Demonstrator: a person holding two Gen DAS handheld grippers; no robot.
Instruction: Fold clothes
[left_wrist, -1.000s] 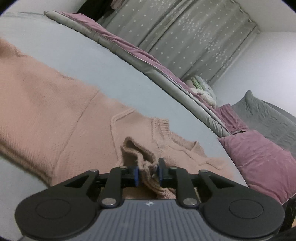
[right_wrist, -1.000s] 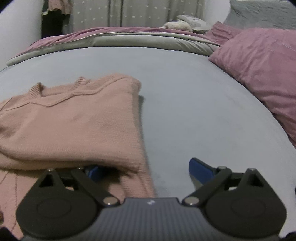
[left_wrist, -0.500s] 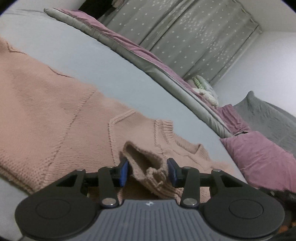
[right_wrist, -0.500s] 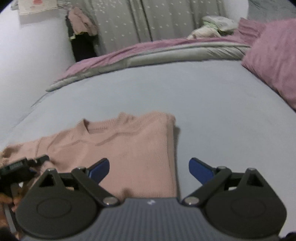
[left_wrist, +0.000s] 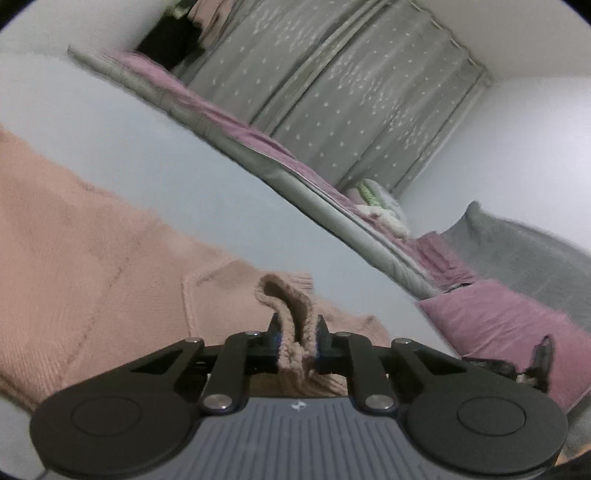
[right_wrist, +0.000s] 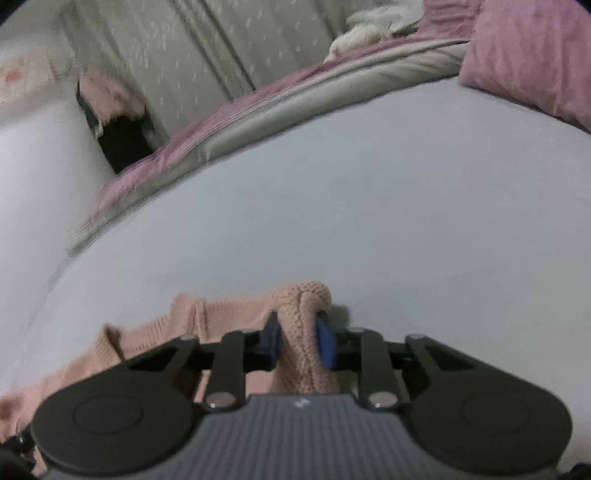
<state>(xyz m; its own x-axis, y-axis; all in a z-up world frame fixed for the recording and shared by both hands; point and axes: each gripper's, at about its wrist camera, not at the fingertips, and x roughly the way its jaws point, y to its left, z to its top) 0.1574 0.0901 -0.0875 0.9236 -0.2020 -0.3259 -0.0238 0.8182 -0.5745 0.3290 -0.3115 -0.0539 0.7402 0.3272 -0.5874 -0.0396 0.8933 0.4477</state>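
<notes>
Broadly, a pale grey-blue bed sheet (right_wrist: 369, 206) is seen filling both views, with a grey star-dotted curtain (left_wrist: 332, 96) toward 12 o'clock and a mauve velvet pillow (left_wrist: 498, 325) at 3 o'clock in the left wrist view. A salmon-pink knitted sweater (left_wrist: 74, 266) is spread flat on the sheet from 9 o'clock toward the centre. Its ribbed edge is pinched in a raised fold by the left gripper (left_wrist: 297, 339), whose jaws have just been closing on the knit. Another bunched fold of it is clamped by the right gripper (right_wrist: 299, 341), whose jaws have likewise just been closing.
</notes>
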